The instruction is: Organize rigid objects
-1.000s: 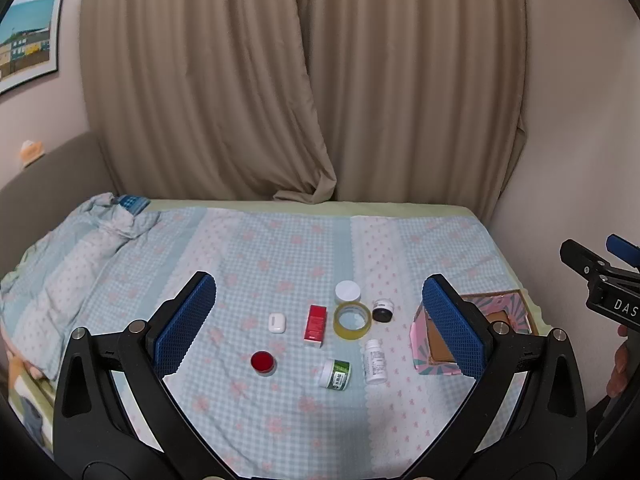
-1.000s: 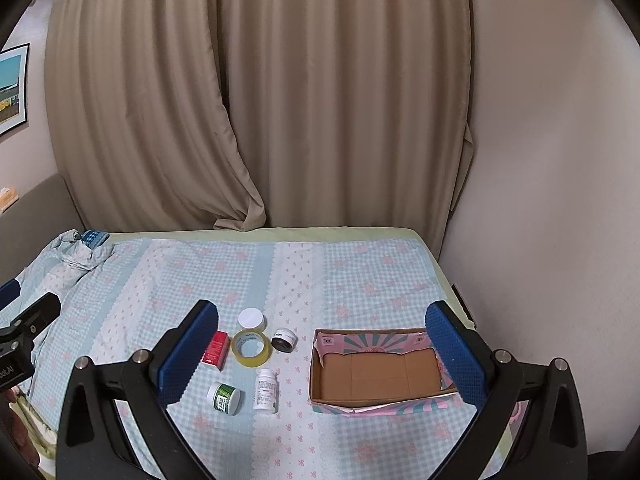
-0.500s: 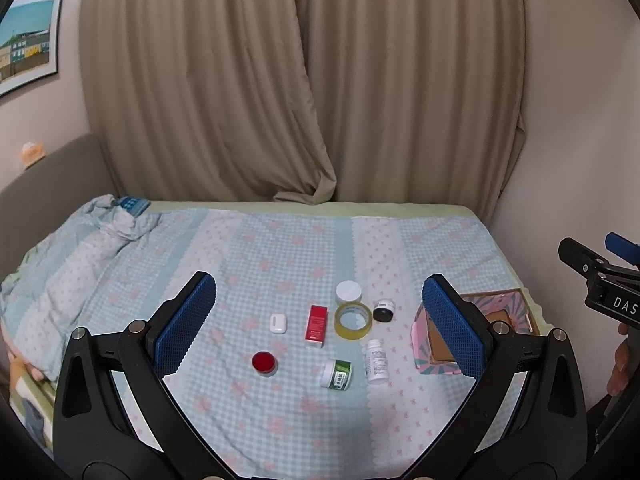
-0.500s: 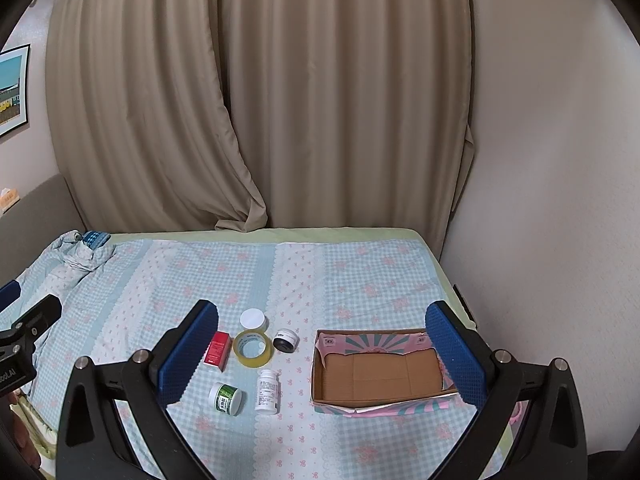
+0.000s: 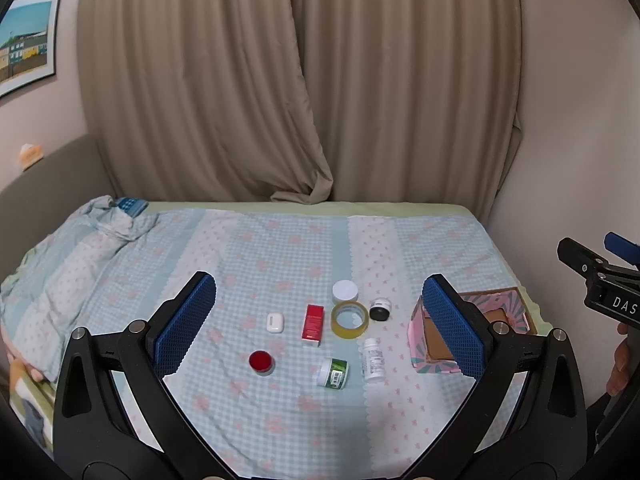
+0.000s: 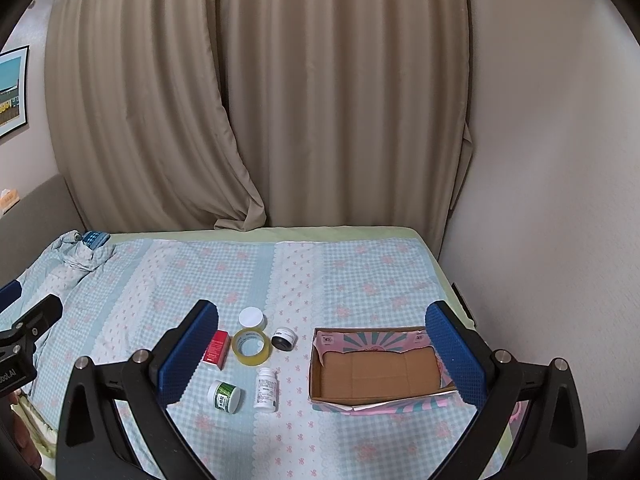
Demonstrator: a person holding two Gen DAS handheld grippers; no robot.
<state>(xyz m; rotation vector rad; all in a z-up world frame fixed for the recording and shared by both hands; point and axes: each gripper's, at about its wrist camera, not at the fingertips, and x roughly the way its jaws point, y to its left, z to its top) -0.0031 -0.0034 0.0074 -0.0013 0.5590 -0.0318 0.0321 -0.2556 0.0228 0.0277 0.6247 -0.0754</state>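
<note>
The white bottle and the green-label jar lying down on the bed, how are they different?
The slim white plastic pill bottle is taller and narrower; the squat green-labelled jar is shorter and wider. The bottle's label is white with dark print, the jar's is green. The bottle lies nearer the pink cardboard box; the jar lies to its left. Both have white caps, lie on their sides on the checked bedspread and are untouched by either gripper.

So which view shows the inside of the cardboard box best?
The right wrist view: the cardboard box sits fully in frame with its bare brown floor visible. In the left wrist view, the left gripper has one finger covering much of the box, leaving only parts visible.
</note>
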